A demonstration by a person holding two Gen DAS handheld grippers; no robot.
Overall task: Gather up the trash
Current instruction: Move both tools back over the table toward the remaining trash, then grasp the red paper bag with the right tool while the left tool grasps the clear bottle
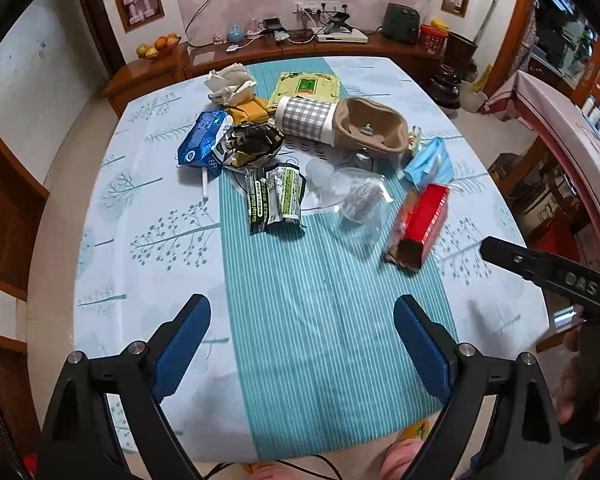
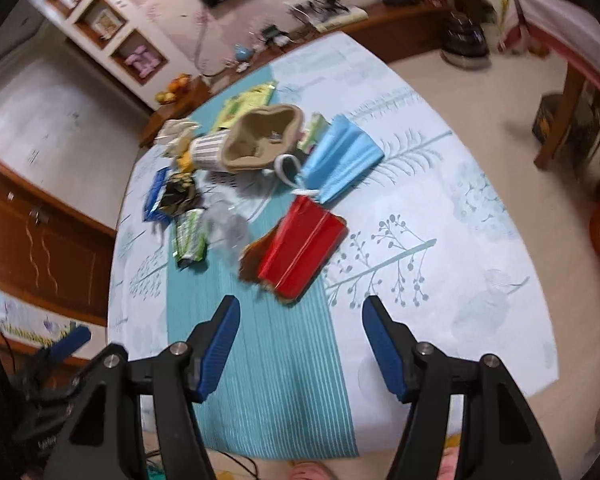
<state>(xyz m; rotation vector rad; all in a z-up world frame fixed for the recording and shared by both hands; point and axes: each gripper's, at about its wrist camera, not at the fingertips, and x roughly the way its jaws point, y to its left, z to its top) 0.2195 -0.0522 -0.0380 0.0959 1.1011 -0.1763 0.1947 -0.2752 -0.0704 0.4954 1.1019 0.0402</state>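
We hold both the left gripper (image 1: pixel 302 344) and right gripper (image 2: pixel 300 344) wide apart and empty over the near table edge, so pickup hasn't started. Nearest trash: one torn red cardboard box (image 2: pixel 300 250) ahead of the right jaws; next move, we judge, is straddling it. Beyond: one blue face mask (image 2: pixel 340 160), one crushed clear plastic bottle (image 1: pixel 356 200), two green-black wrappers (image 1: pixel 276 196), one tipped checked fabric bin (image 1: pixel 340 124).

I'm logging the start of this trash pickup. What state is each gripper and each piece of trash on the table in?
left gripper: jaws open, empty
right gripper: jaws open, empty
red carton: lying flat, end torn open
blue face mask: lying crumpled
clear plastic bottle: on its side, crushed
checked fabric basket: tipped over, mouth open
blue snack bag: crumpled, opened
green-label wrapper: flattened, creased
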